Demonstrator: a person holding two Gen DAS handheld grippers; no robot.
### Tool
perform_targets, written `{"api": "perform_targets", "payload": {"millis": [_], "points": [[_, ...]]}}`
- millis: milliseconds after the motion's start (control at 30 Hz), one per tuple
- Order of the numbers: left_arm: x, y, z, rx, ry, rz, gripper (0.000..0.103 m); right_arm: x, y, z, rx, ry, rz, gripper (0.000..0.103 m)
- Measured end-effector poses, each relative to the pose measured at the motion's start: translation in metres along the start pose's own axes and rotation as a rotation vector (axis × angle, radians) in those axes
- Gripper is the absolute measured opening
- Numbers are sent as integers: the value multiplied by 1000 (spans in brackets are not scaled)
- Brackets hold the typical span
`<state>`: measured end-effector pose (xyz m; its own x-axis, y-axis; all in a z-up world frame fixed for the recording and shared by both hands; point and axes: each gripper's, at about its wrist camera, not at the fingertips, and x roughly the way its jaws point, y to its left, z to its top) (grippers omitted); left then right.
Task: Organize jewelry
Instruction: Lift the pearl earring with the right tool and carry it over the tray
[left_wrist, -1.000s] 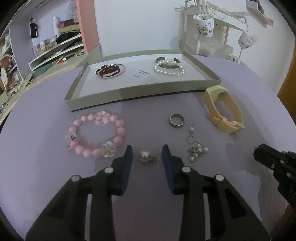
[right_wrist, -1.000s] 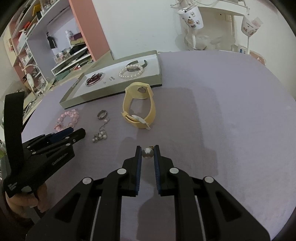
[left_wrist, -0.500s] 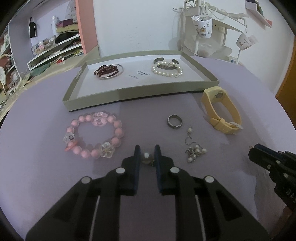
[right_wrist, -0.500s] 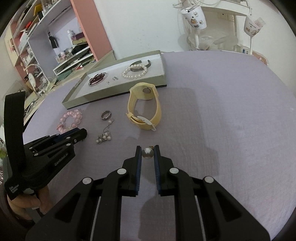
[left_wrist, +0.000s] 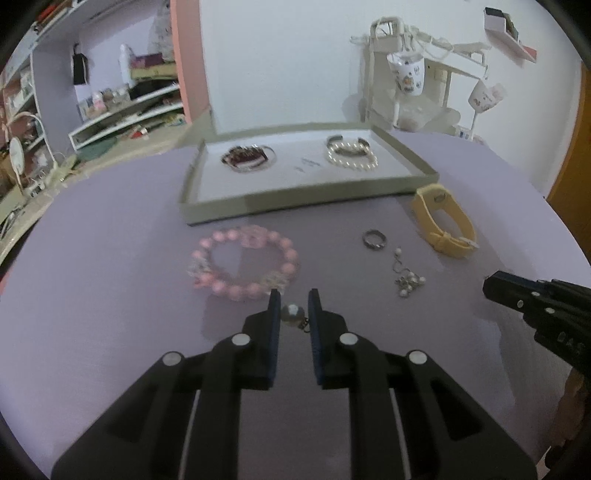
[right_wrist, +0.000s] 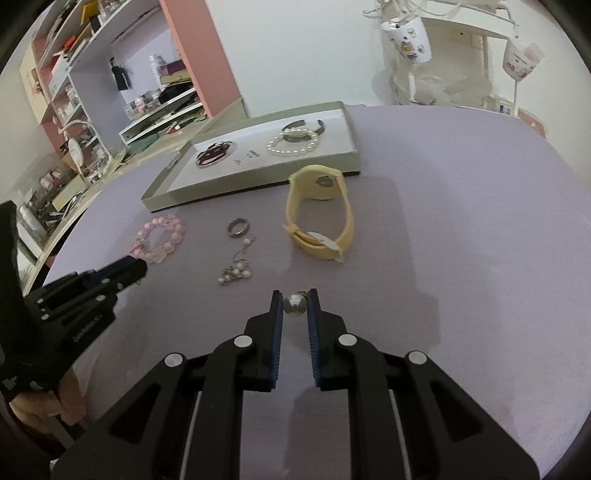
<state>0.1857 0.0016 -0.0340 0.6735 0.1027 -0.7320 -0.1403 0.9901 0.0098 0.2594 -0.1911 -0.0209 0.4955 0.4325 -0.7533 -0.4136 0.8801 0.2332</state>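
My left gripper (left_wrist: 293, 308) is shut on a pearl earring (left_wrist: 291, 313) and holds it above the purple table, just in front of the pink bead bracelet (left_wrist: 243, 267). My right gripper (right_wrist: 294, 304) is shut on a second pearl earring (right_wrist: 294, 304), above the table to the right. A silver ring (left_wrist: 375, 240), a pearl cluster earring (left_wrist: 406, 280) and a yellow watch (left_wrist: 445, 221) lie on the table. The open grey tray (left_wrist: 295, 201) behind them holds a dark red bracelet (left_wrist: 245, 157) and a pearl bracelet (left_wrist: 351, 157).
The purple table (right_wrist: 461, 221) is round. Cluttered shelves (right_wrist: 74, 92) stand at the far left. A white stand with hanging mugs (left_wrist: 406, 74) stands behind the table at the right. An orange door edge (left_wrist: 572, 166) is at the far right.
My left gripper closed on the pearl earring and lifted it off the table, drawing back a little. My right gripper kept its pearl and moved slightly.
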Motion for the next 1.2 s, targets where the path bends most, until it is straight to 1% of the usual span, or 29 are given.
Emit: {"api": "perform_targets", "payload": {"millis": [300,600,867,967,1067,1200], "points": [[-14,12,5,-21,-29,22,15,-5,16,4,-29,-15,2,14],[-23,15,4,-29,-42,32,15,-12,26,8,-47,-33,3,14],[-24,15,10,-29,-52,35,15,-14,31,15,-59,-47,5,14],[-25,18,17,-32,-60,38,15,-18,33,32,-68,-77,-5,14],[-26,22,31,-31,-77,51,15,-19,35,58,-78,-113,-21,14],[-23,30,54,-35,-96,62,15,-3,37,98,-71,-126,-25,14]]}}
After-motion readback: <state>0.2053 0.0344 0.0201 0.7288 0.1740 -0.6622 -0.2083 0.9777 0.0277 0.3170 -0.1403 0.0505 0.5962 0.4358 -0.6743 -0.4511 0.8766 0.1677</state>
